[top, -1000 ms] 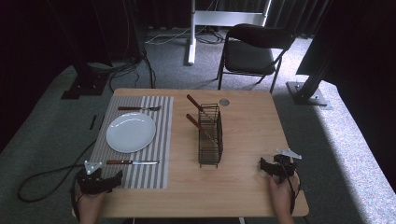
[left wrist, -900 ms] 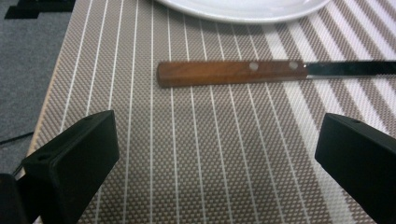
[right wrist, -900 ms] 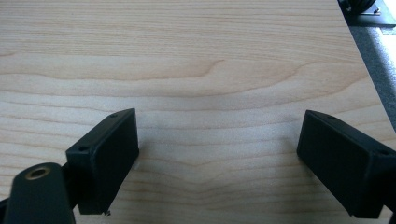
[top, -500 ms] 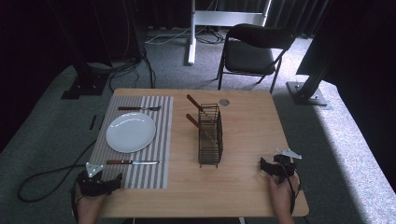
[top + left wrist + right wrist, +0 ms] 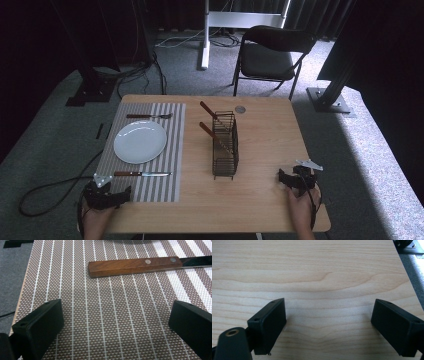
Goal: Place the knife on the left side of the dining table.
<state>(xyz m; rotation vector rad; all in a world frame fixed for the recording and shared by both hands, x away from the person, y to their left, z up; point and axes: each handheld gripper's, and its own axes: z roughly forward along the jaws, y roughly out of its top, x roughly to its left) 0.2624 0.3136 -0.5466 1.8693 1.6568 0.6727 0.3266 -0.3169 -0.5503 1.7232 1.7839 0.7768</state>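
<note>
1. Wooden-handled table knife (image 5: pixel 142 174) is seen lying flat on the grey-and-white striped woven placemat (image 5: pixel 172 150), near the mat's front edge, with its steel blade pointing toward the middle of the counter (image 5: pixel 265 145).
2. In the left gripper view the knife's brown riveted handle (image 5: pixel 135 265) is found just beyond the jaws, lying across the view and untouched.
3. The left hand-held gripper (image 5: pixel 107 196) is held low over the near left corner of the placemat; its two black jaws are spread wide and nothing is gripped between them.
4. The right hand-held gripper (image 5: pixel 295 178) is held over bare light wood at the near right of the counter; its jaws are likewise spread wide and nothing is held.
5. A round white ceramic plate (image 5: pixel 140 141) is set on the placemat just behind the knife, and a wooden-handled fork (image 5: pixel 148 116) is laid beyond the plate.
6. A dark wire cutlery basket (image 5: pixel 225 145) is placed upright near the middle of the counter, well apart from both grippers, with two wooden-handled utensils (image 5: pixel 210 122) leaning out of it.
7. A black folding chair (image 5: pixel 272 52) is seen on the grey carpet behind the counter.
</note>
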